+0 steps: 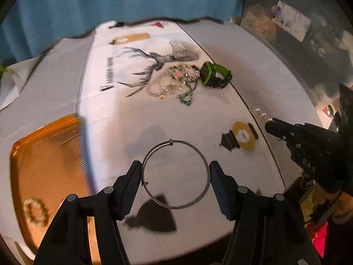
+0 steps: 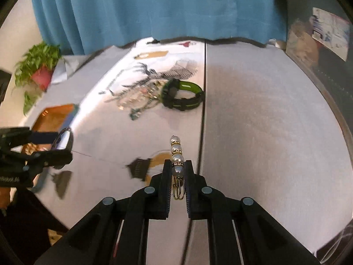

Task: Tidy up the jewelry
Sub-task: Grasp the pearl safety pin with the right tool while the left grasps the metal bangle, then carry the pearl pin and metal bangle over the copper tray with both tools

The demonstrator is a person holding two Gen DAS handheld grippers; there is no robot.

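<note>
Left wrist: left tool (image 1: 175,172) clamps bangle (image 1: 176,174) | right wrist: right tool (image 2: 177,170) pinches pearl bracelet (image 2: 177,154)

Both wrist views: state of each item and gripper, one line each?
left gripper: shut on the metal bangle, held clear of the cloth
right gripper: shut on the pearl bracelet, pearls sticking out past the tips
green watch: strap looped, resting on the cloth
beaded jewelry pile: tangled, untouched, beside the watch
orange tray: holds one beaded bracelet
</note>
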